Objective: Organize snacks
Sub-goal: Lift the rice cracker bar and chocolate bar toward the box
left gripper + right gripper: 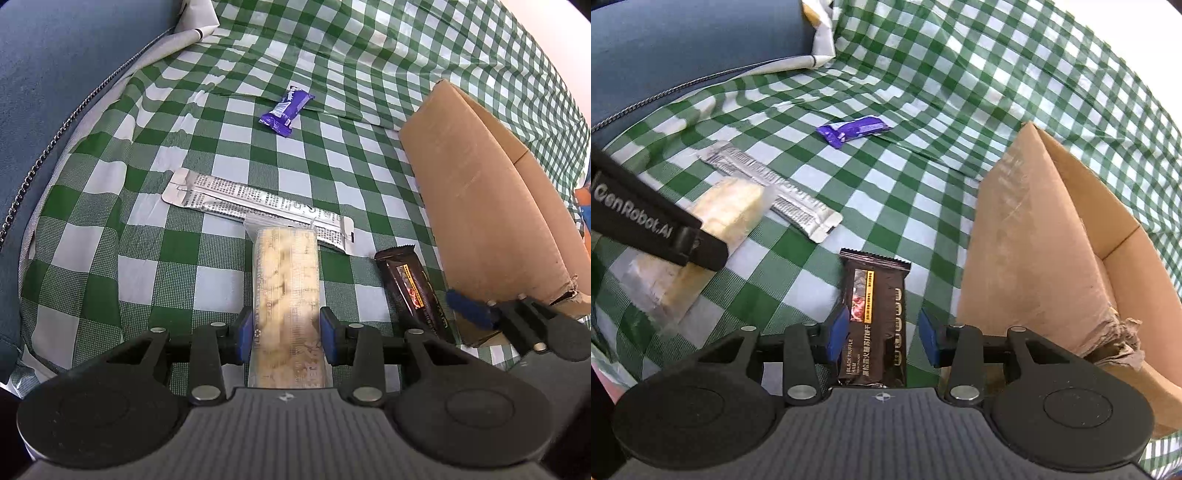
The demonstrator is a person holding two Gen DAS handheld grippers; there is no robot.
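Note:
My left gripper (286,334) is shut on a clear pack of pale crackers (286,277), whose far end rests over a long silver packet (236,199). A dark brown snack bar (882,306) lies on the checked cloth between the blue pads of my right gripper (884,336). That gripper is open: there is a gap on the bar's right side. The right wrist view shows the cracker pack (727,210) at the left, under the left gripper's black body (646,221). A purple snack bar (855,129) lies farther back.
An open cardboard box (1034,240) stands at the right, close to the dark bar, its near corner torn. The green and white checked cloth (147,258) covers the surface. A blue cushion with a chain (55,74) borders it at the left and back.

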